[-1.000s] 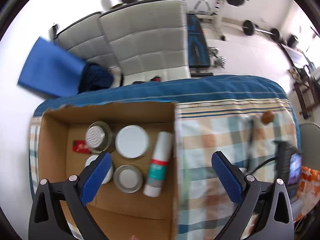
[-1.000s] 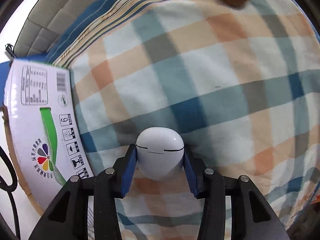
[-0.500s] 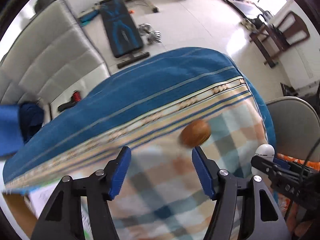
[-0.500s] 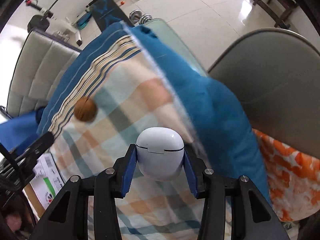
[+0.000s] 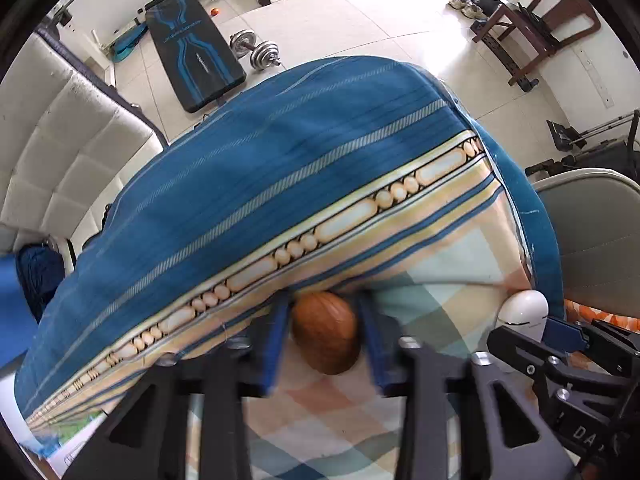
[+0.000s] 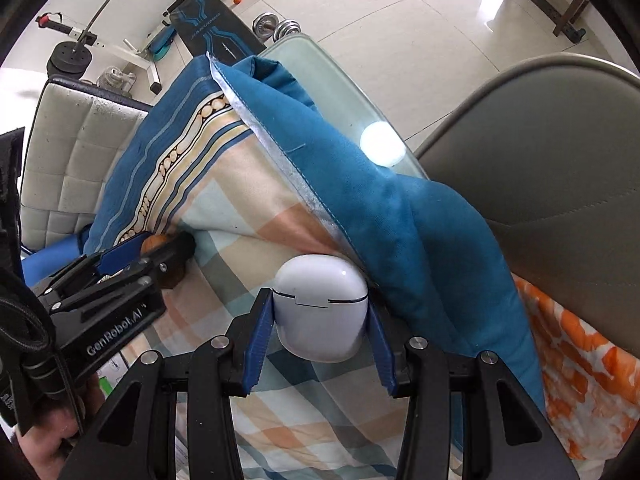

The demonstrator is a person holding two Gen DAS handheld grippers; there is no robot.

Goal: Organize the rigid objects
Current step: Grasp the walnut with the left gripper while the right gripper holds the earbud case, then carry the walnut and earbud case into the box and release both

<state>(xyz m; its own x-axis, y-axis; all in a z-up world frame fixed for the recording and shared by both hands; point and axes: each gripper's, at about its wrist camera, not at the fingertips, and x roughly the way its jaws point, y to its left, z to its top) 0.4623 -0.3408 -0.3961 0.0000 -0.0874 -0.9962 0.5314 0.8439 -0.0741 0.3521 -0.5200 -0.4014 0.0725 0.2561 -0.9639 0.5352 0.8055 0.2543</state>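
Note:
A brown walnut-like nut [image 5: 325,334] lies on the checked tablecloth [image 5: 360,412] near its far blue border. My left gripper [image 5: 323,336] has its blue pads on both sides of the nut, closed in against it; it also shows in the right wrist view [image 6: 150,246], with the nut [image 6: 152,243] between its tips. My right gripper [image 6: 320,336] is shut on a white earbud case [image 6: 320,308] and holds it over the cloth by the table's right edge. The case also shows in the left wrist view [image 5: 524,314].
A grey chair [image 6: 540,168] stands close at the right of the table. The bare glass table corner [image 6: 340,92] shows past the folded cloth. A white padded sofa [image 5: 52,140] is at the left. A weight bench [image 5: 192,52] and dumbbell [image 5: 256,50] lie on the floor beyond.
My left gripper swung from over the cardboard box to the nut and closed its jaws around it. My right gripper carried the white case from beside the box to the table's right edge.

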